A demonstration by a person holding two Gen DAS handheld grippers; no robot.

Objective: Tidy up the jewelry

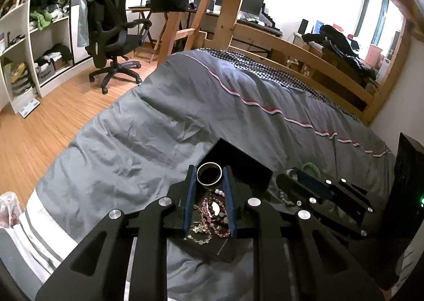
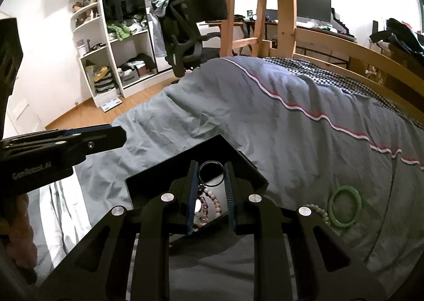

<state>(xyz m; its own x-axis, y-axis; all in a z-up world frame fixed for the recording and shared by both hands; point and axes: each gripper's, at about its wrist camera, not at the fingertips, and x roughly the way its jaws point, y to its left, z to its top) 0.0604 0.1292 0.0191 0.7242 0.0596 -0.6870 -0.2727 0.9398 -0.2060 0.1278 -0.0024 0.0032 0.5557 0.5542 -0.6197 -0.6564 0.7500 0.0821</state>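
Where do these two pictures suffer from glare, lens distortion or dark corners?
Left wrist view: the windows behind the monitors are blown out white, the bed rail bows from fisheye, and the corners are black. Right wrist view: the same white glare behind the monitor, and the wardrobe shelves curve.

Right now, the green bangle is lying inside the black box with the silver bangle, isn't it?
Not quite: the green bangle lies on the grey duvet, outside the black box, as the right wrist view shows. The silver bangle is indeed inside the box.
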